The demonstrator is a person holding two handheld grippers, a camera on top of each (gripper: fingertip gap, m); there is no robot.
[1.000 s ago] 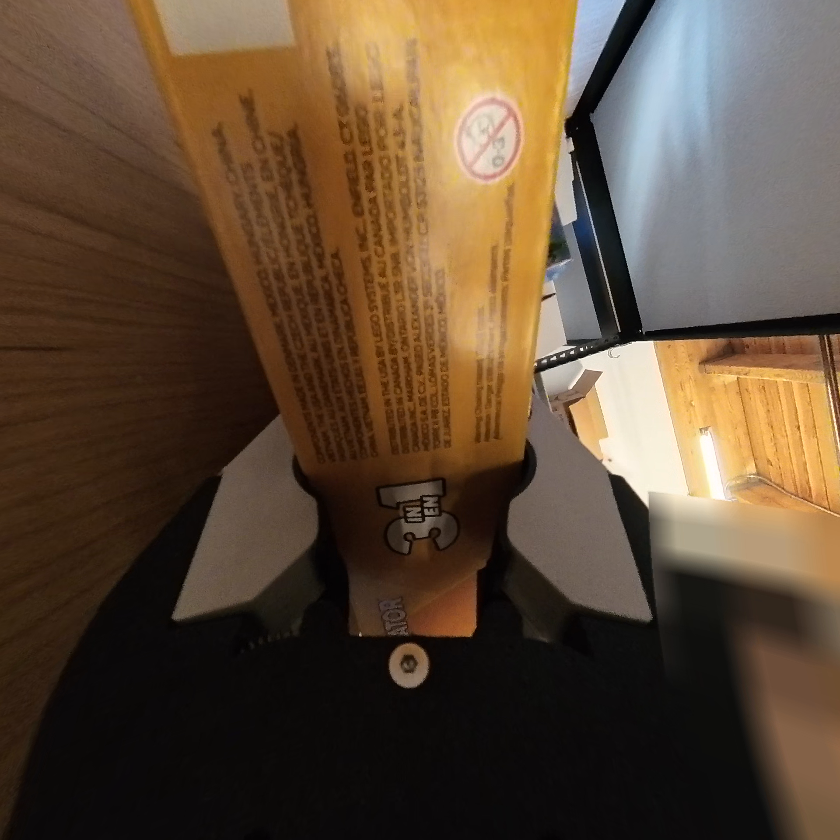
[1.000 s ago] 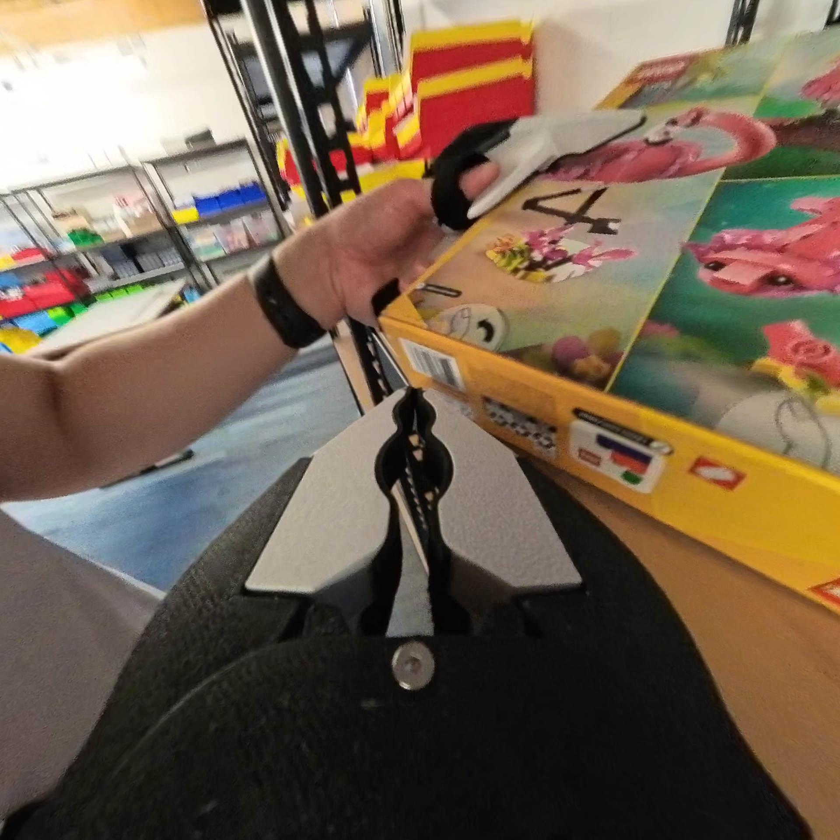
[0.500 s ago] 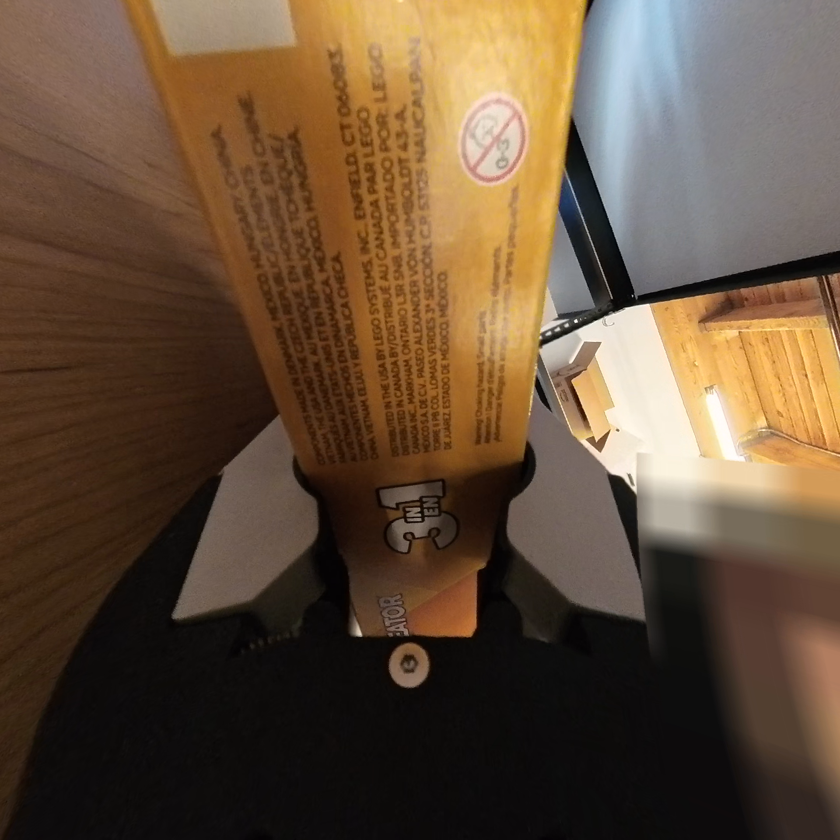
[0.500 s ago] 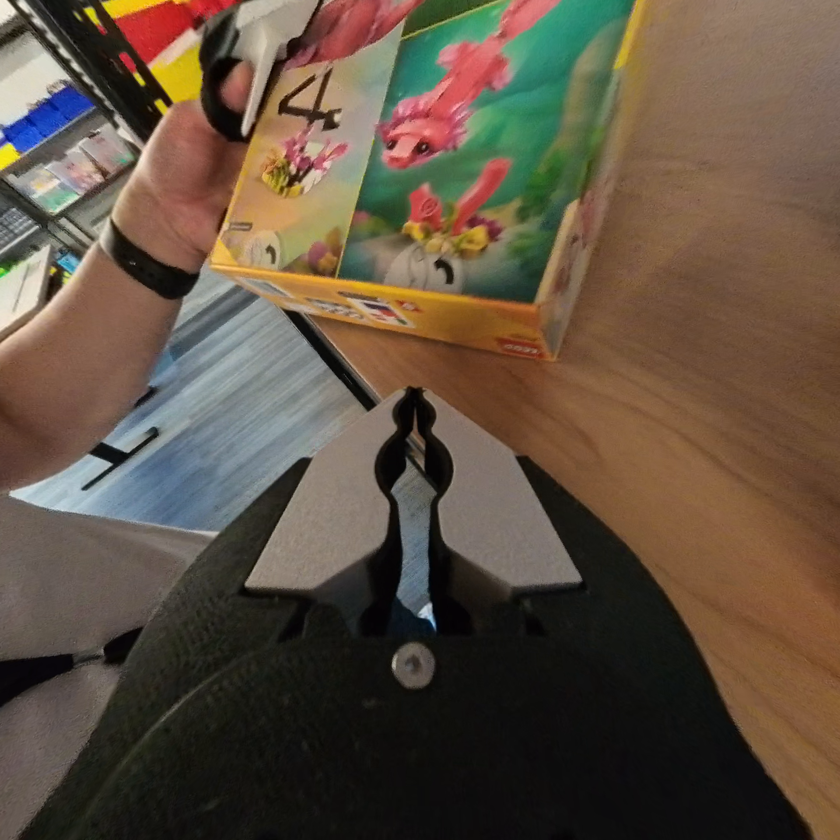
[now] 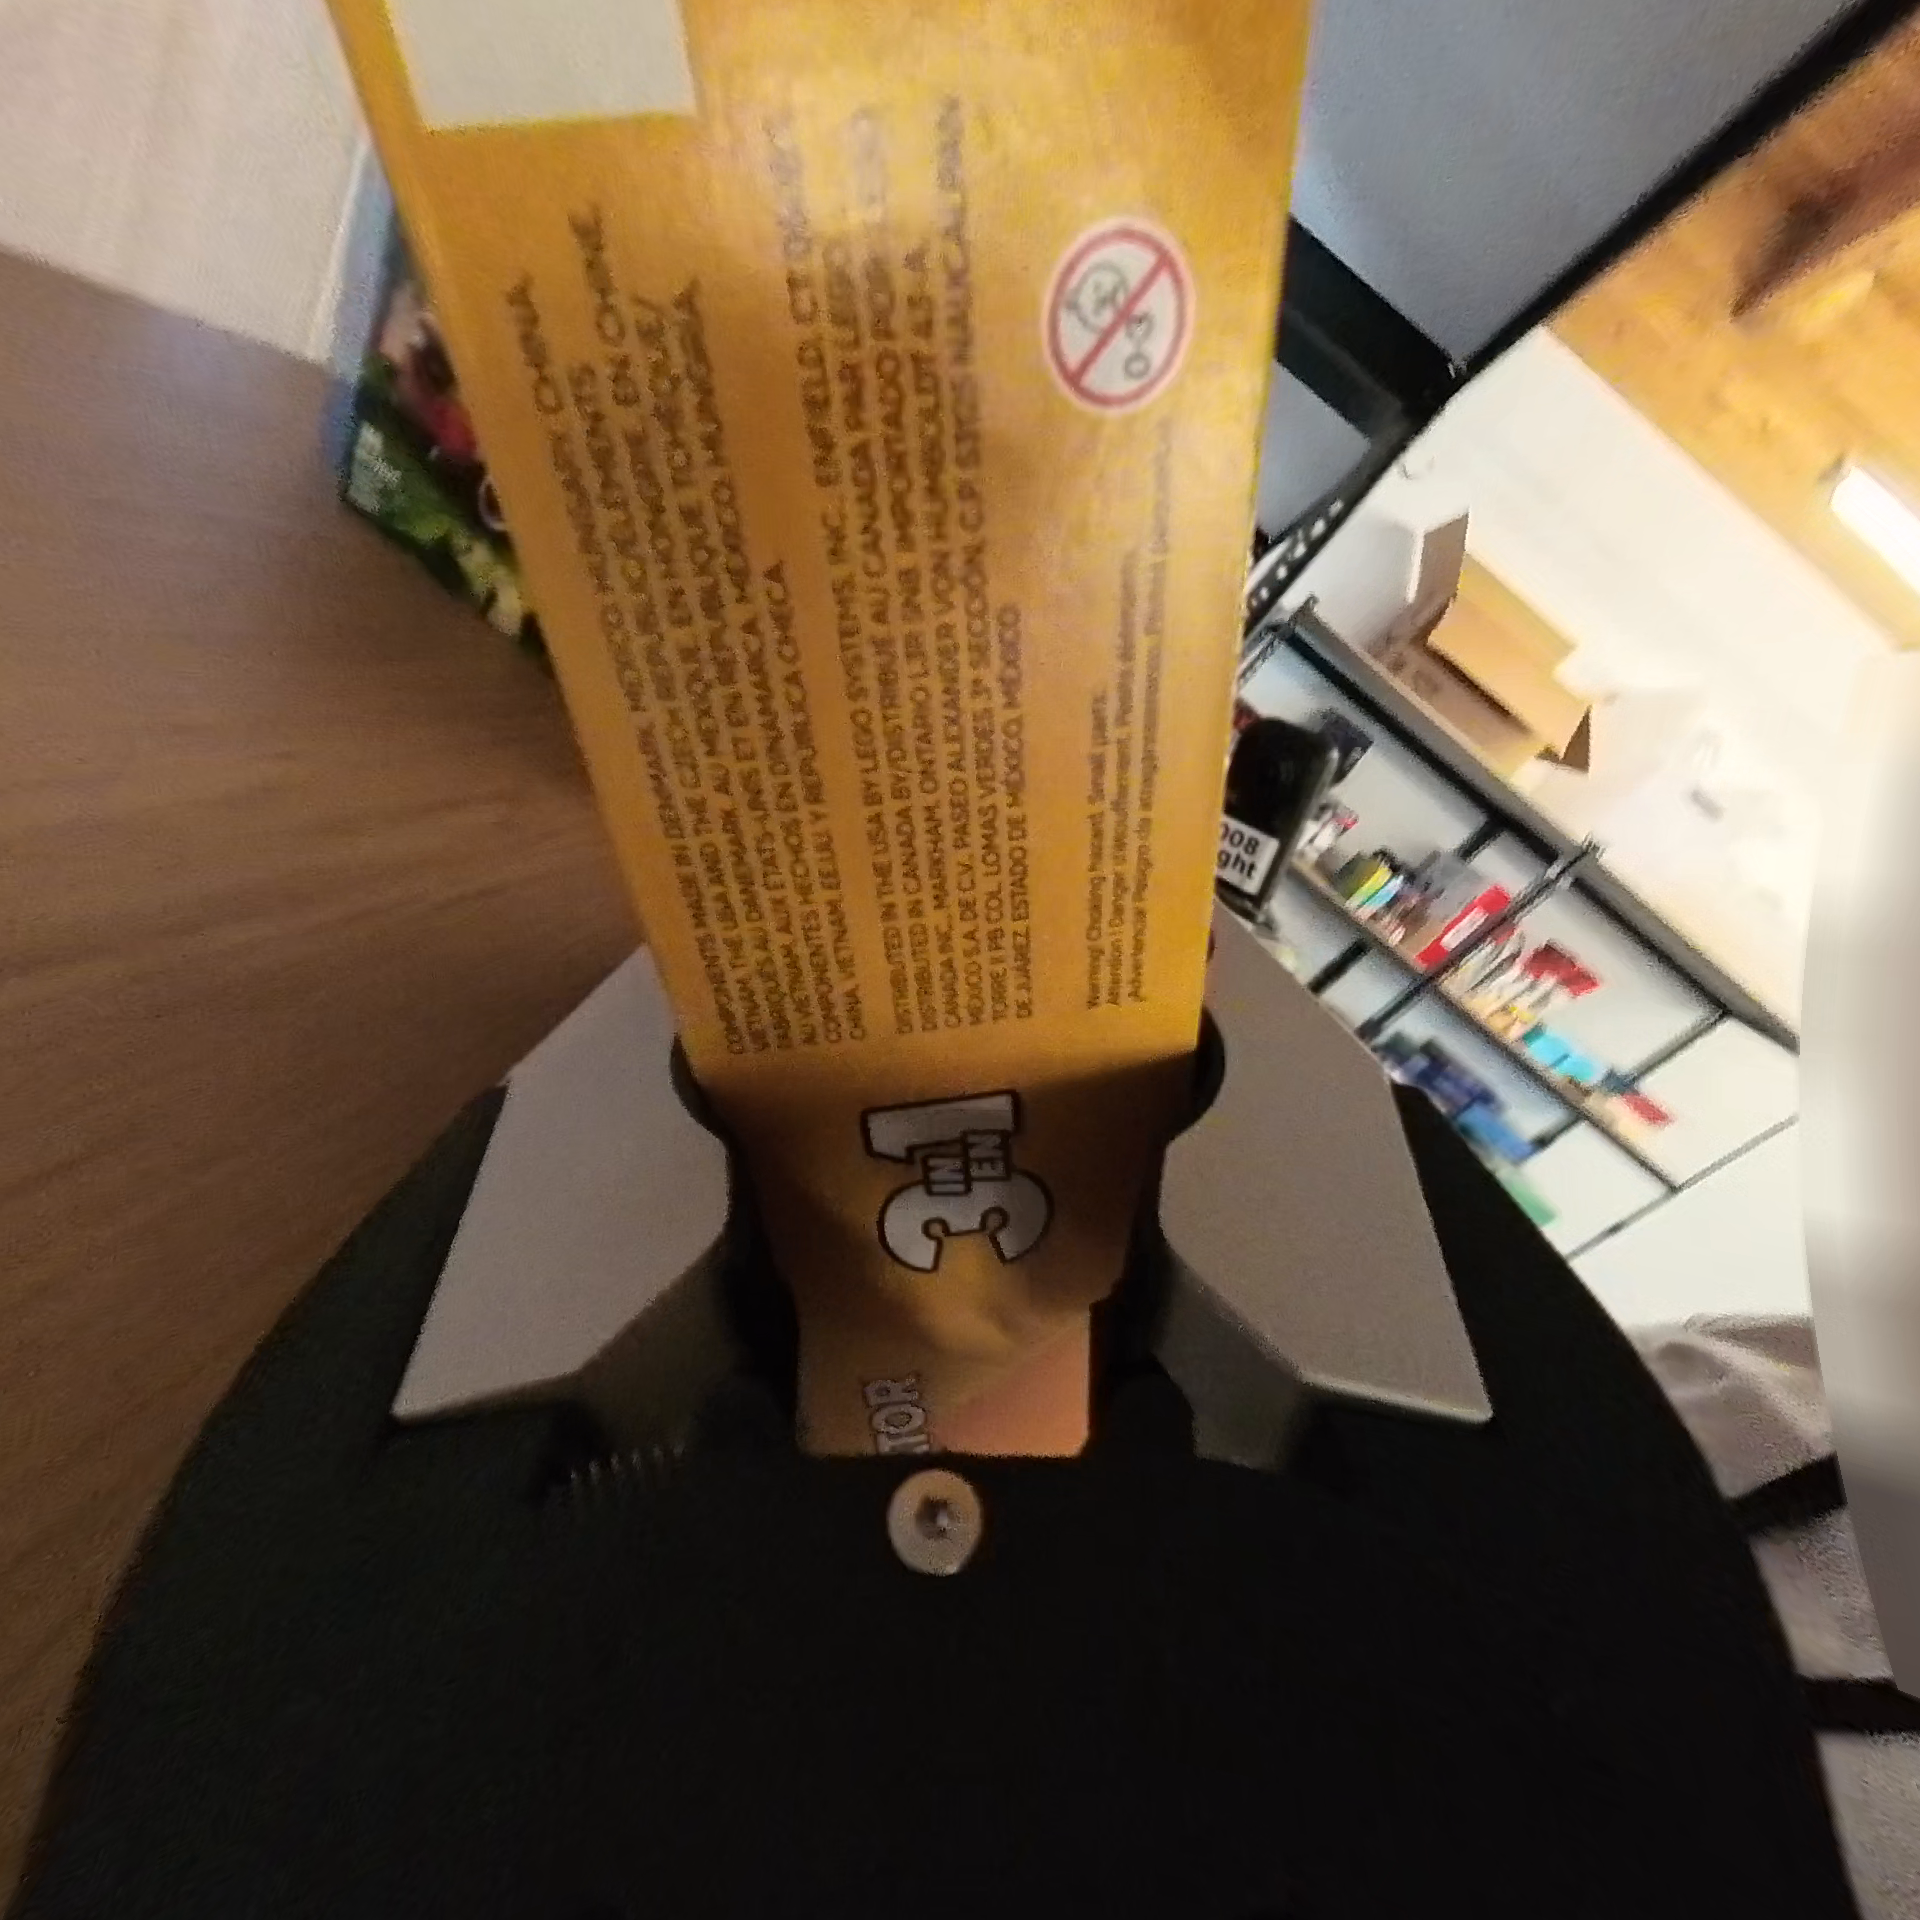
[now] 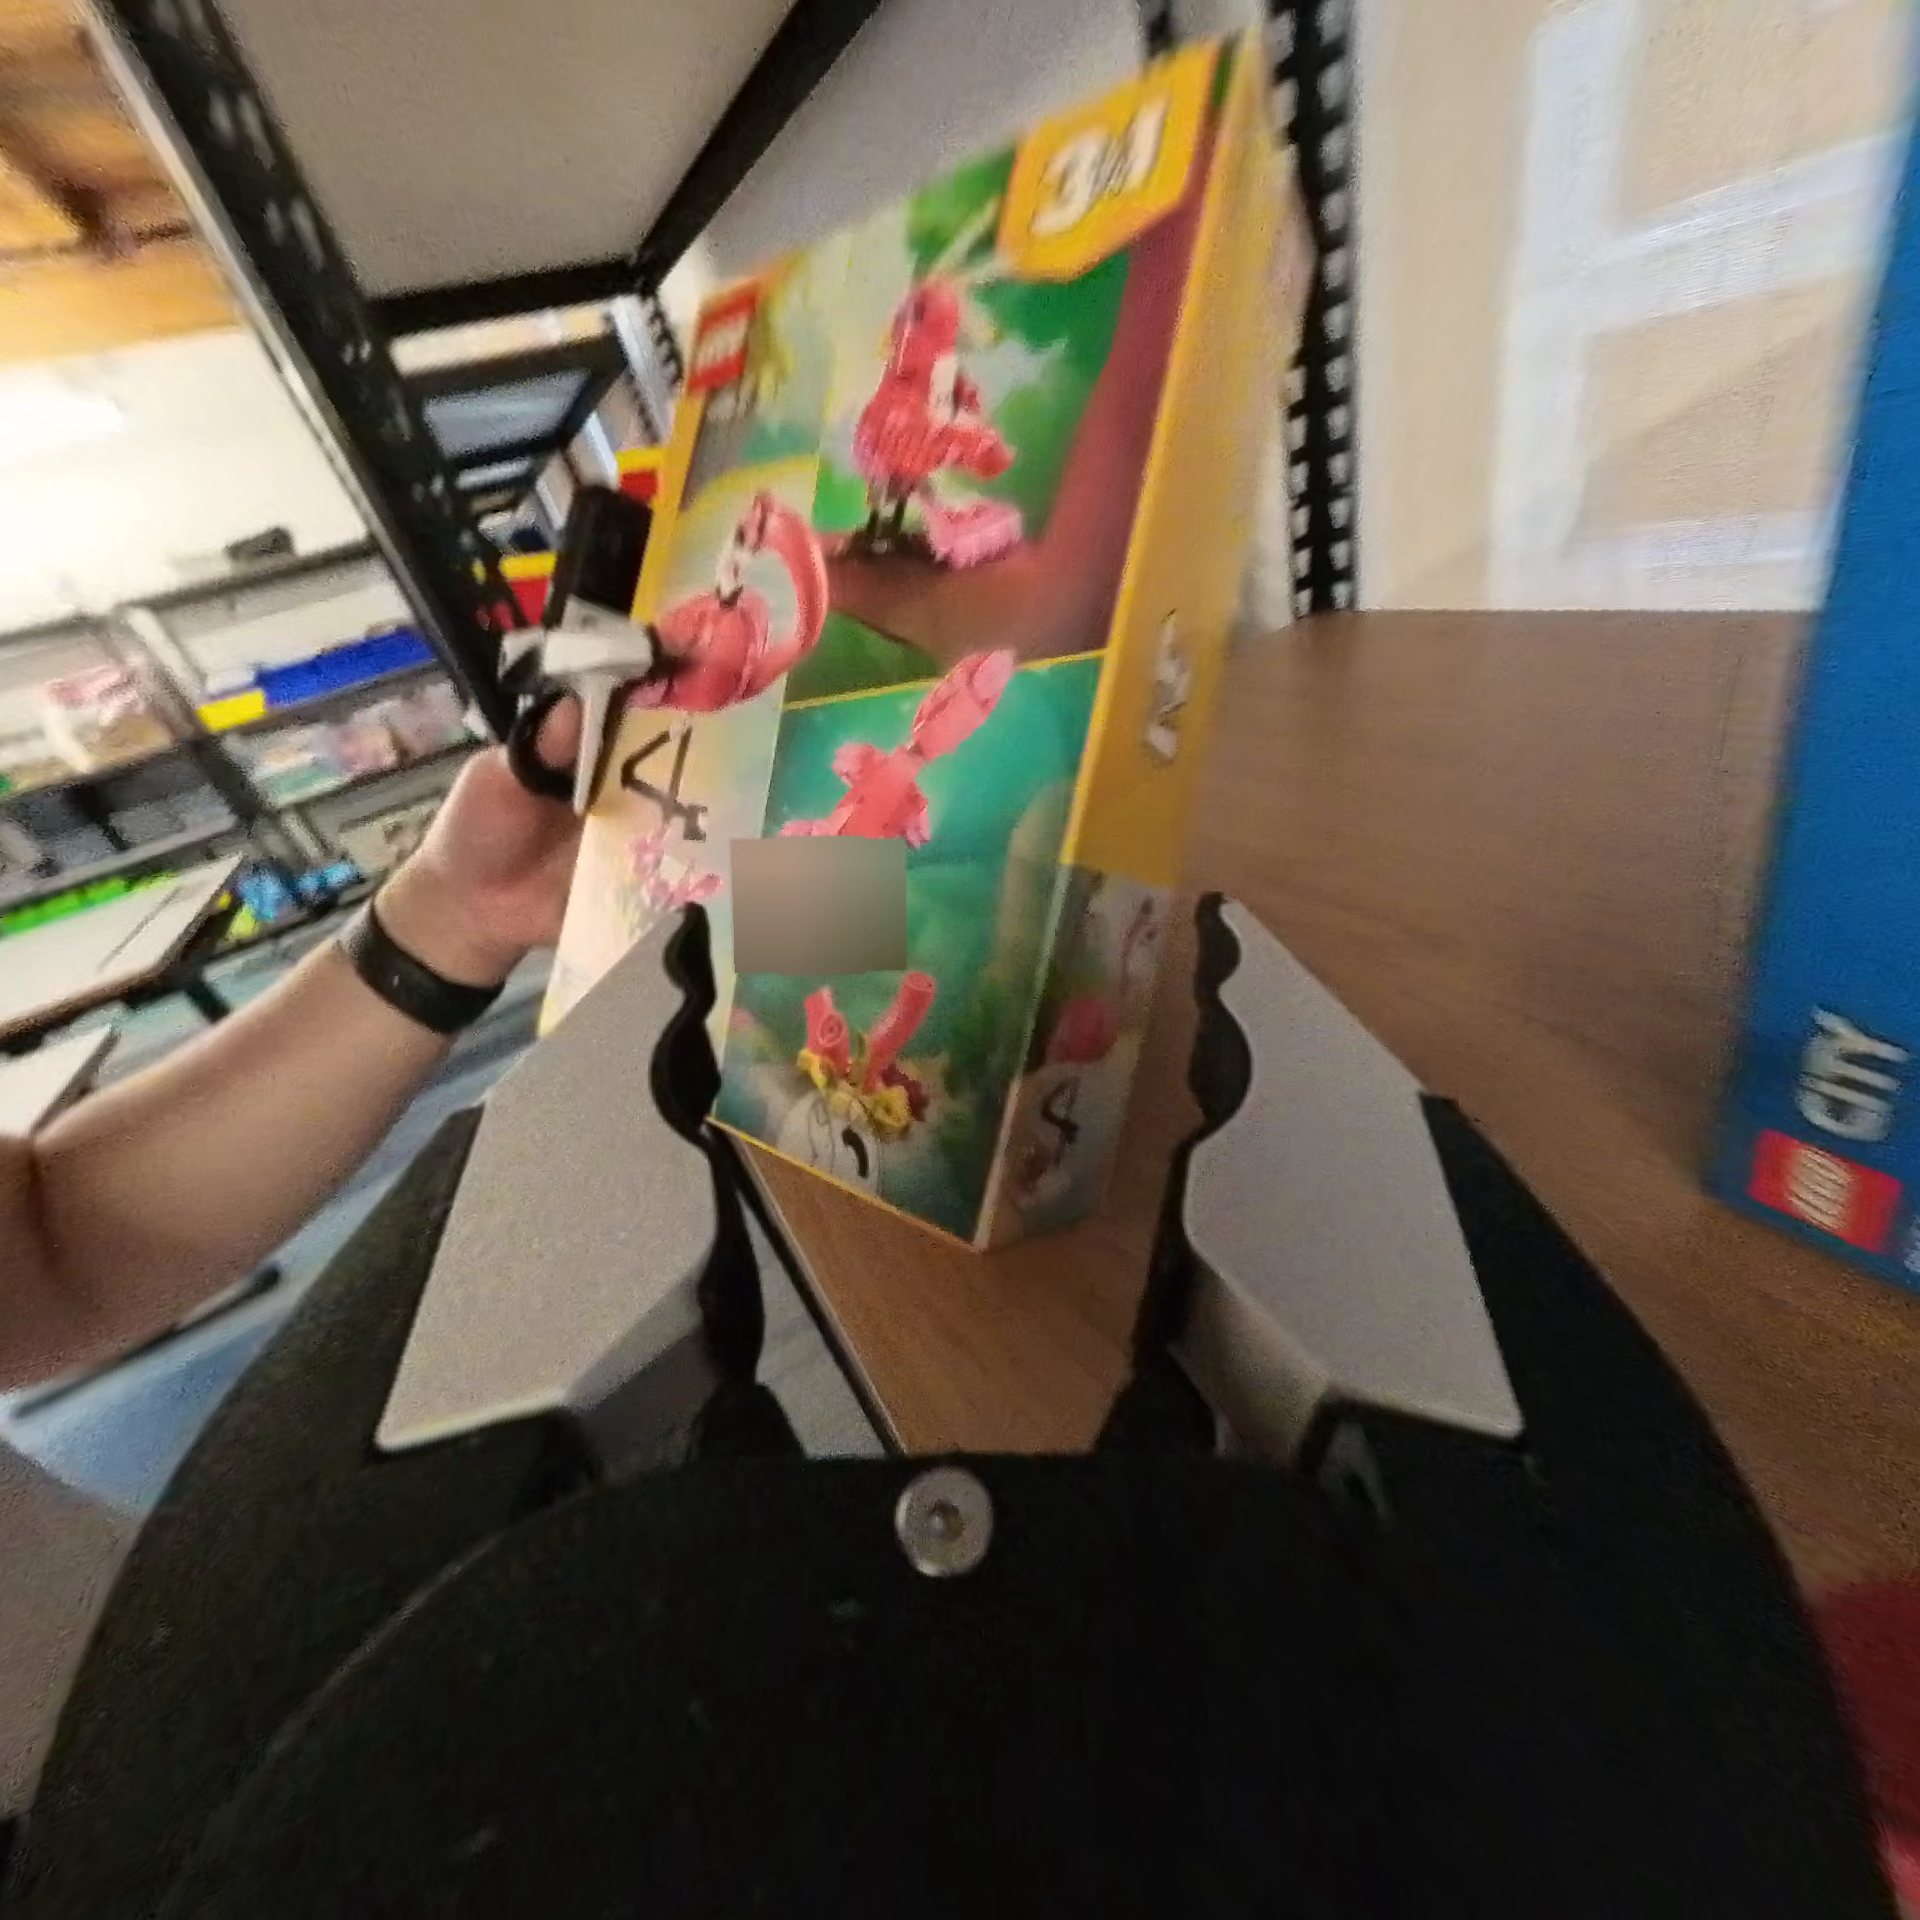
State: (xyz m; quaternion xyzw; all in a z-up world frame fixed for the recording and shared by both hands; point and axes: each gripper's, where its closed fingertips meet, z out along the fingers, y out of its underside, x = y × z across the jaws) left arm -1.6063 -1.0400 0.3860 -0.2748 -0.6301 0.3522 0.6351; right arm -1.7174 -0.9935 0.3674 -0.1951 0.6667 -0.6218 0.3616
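A yellow-edged toy brick box (image 6: 935, 520), with pink animal models pictured on its front, stands upright on a wooden shelf board (image 6: 1455, 831). My left gripper (image 5: 945, 1049) is shut on the box's narrow yellow side (image 5: 883, 520), which runs up and away from the fingers. The right wrist view shows that gripper (image 6: 592, 665) clamped on the box's left edge, with a person's hand (image 6: 488, 862) holding it. My right gripper (image 6: 945, 1018) is open and empty. Its fingers straddle the box's lower near corner without touching it.
A blue toy box (image 6: 1849, 831) stands on the shelf at the right. Another box with a dark green picture (image 5: 436, 468) stands behind the held one. Black rack posts (image 6: 1314, 312) and an upper shelf board (image 6: 520, 135) frame the bay. Storage racks (image 5: 1507, 987) stand beyond.
The right gripper has gone from shut to open. The box has swung from lying tilted to standing upright on the shelf, still clamped in the left gripper.
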